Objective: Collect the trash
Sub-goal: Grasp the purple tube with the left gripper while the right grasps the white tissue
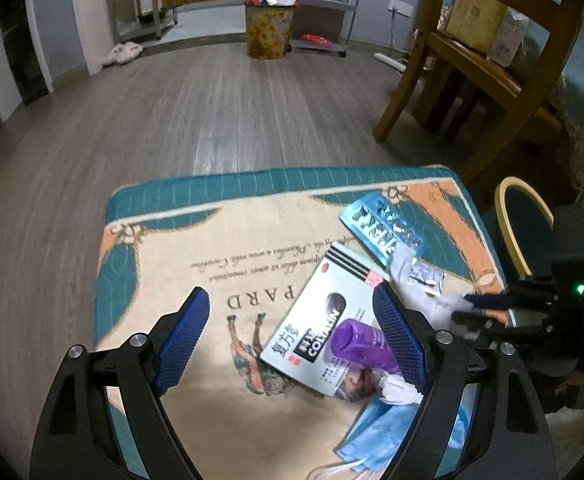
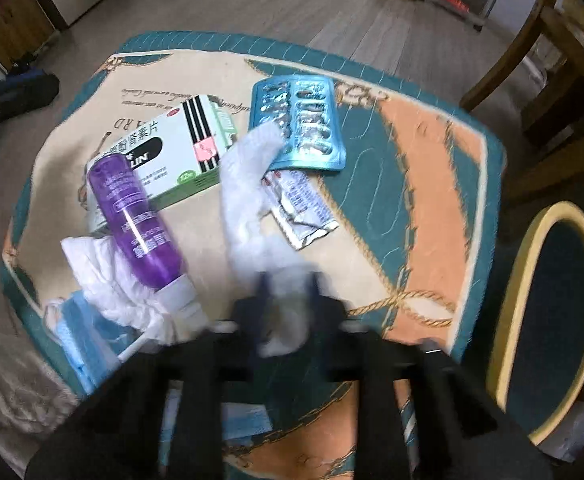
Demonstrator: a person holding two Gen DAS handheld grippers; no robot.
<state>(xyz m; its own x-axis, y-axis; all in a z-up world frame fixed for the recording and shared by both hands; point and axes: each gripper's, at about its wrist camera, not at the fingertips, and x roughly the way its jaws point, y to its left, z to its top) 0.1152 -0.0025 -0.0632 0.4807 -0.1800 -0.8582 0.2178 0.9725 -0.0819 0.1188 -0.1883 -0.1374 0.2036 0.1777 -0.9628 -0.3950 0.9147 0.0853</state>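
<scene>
Trash lies on a patterned cloth-covered stool (image 1: 164, 240): a white medicine box (image 1: 316, 320), a purple bottle (image 1: 362, 344) lying across it, a blue blister pack (image 1: 384, 228), a foil sachet (image 1: 426, 276), crumpled tissue (image 1: 398, 390) and a blue face mask (image 1: 380, 436). My left gripper (image 1: 292, 340) is open above the box and bottle. My right gripper (image 2: 288, 300) is shut on a white crumpled tissue (image 2: 248, 184) and lifts it; it shows blurred in the left wrist view (image 1: 472, 308). The box (image 2: 172, 148), bottle (image 2: 132, 208), blister pack (image 2: 300, 120) and sachet (image 2: 304, 208) show in the right wrist view.
A yellow-rimmed bin (image 2: 552, 312) stands on the floor right of the stool, also in the left wrist view (image 1: 520, 224). A wooden chair (image 1: 472, 60) stands beyond it. A full waste basket (image 1: 268, 28) and metal shelves (image 1: 324, 0) stand far across the wooden floor.
</scene>
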